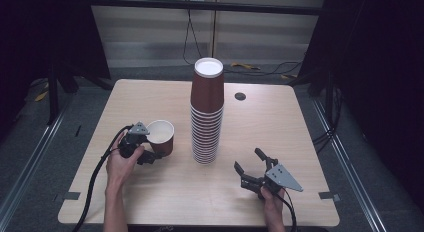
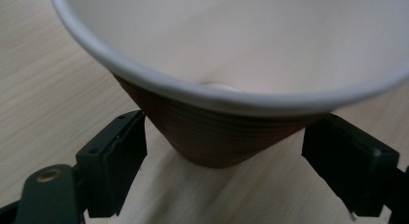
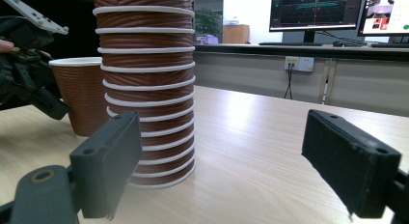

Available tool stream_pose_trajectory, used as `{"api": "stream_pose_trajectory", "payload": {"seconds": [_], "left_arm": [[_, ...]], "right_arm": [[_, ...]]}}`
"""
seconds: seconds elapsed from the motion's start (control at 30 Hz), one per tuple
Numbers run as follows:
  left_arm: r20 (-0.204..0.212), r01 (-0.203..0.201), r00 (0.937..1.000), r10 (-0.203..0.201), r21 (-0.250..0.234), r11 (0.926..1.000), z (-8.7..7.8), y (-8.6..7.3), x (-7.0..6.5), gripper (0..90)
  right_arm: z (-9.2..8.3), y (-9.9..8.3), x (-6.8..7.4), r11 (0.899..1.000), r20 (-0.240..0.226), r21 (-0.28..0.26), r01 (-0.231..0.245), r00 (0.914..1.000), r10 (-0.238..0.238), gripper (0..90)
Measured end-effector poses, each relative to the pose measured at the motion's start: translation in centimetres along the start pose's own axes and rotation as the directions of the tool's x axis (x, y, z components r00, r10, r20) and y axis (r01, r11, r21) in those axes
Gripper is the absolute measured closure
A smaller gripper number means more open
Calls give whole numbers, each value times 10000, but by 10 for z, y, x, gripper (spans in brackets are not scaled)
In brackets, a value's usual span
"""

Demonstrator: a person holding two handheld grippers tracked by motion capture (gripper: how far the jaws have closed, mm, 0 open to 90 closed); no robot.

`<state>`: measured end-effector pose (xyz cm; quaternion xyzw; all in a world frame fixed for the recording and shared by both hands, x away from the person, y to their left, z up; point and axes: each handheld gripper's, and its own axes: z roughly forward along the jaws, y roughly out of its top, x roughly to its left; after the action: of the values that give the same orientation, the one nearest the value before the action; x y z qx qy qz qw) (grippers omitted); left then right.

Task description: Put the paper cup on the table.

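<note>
My left tongs (image 1: 150, 154) are spread wide around the base of a single brown cup (image 1: 161, 137), not clenched on it; the cup stands upright on the bench (image 1: 150, 202), apart from the jaws, probably so it can be freed or gripped cleanly. My left hand (image 1: 120, 164) lies low and level. My right tongs (image 1: 250, 167) are also released, aimed at the inverted cup stack (image 1: 206, 112) ahead.
</note>
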<state>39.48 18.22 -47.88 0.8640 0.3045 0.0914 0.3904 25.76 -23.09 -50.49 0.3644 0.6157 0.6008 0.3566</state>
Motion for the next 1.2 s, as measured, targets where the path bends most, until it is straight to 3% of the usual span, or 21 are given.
{"api": "stream_pose_trajectory", "payload": {"seconds": [0.07,0.13,0.2,0.27,0.37,0.47,0.5,0.57,0.67,0.7,0.77,0.87,0.9,0.93,1.0,1.1,1.13,1.17,1.2], "left_arm": [[-181,80,9998,-84,-252,9997,-2,-2,-3,156],[8,153,9999,-153,-796,9967,-6,-5,-6,161],[-145,239,9996,-259,-1243,9920,-9,-8,-9,160],[-256,14,9997,-46,-1236,9923,-10,-8,-12,159],[-400,-12,9992,-61,-1793,9838,-12,-11,-16,157],[-704,34,9974,-180,-2018,9794,-13,-15,-20,157],[-635,109,9977,-250,-2126,9771,-14,-17,-23,157],[-710,64,9971,-257,-2600,9656,-18,-22,-29,157],[-1023,-48,9945,-233,-2661,9639,-23,-23,-35,155],[-1163,-105,9929,-253,-2969,9549,-26,-25,-39,155],[-898,25,9953,-365,-3521,9360,-33,-28,-43,156],[-893,110,9947,-509,-3991,9168,-39,-33,-50,155],[-888,2,9953,-394,-4039,9148,-39,-34,-52,156],[-823,110,9953,-506,-4239,9057,-38,-35,-55,156],[-637,54,9973,-371,-4399,8980,-36,-37,-60,156],[-680,51,9968,-424,-4742,8804,-30,-40,-70,154],[-627,123,9968,-491,-4876,8730,-29,-41,-73,154],[-556,302,9961,-685,-5148,8568,-26,-42,-77,153],[-439,310,9970,-635,-5253,8503,-24,-42,-80,153]], "right_arm": [[0,0,0,10000,3,8,-6,10000,6,140],[0,0,0,10000,-2,0,2,10000,-2,140],[0,0,0,10000,2,9,-7,10000,7,140],[0,0,0,10000,1,8,-7,10000,7,140],[0,0,0,10000,3,17,21,10000,-21,140],[0,0,0,10000,-6,21,-8,10000,8,140],[0,0,0,10000,-4,2,12,10000,-12,140],[0,0,0,10000,-9,18,-3,10000,3,140],[0,0,0,10000,13,19,41,10000,-41,140],[0,0,0,10000,13,19,41,10000,-41,140],[0,0,0,10000,17,8,29,10000,-29,140],[0,0,0,10000,-5,-7,35,10000,-35,140],[0,0,0,10000,10,11,31,10000,-31,140],[0,0,0,10000,10,11,31,10000,-31,140],[0,0,0,10000,4,-10,39,10000,-39,140],[0,0,0,10000,21,6,42,10000,-42,140],[0,0,0,10000,6,-9,37,10000,-37,140],[0,0,0,10000,8,1,28,10000,-28,139],[0,0,0,10000,3,-8,35,10000,-35,140]]}}
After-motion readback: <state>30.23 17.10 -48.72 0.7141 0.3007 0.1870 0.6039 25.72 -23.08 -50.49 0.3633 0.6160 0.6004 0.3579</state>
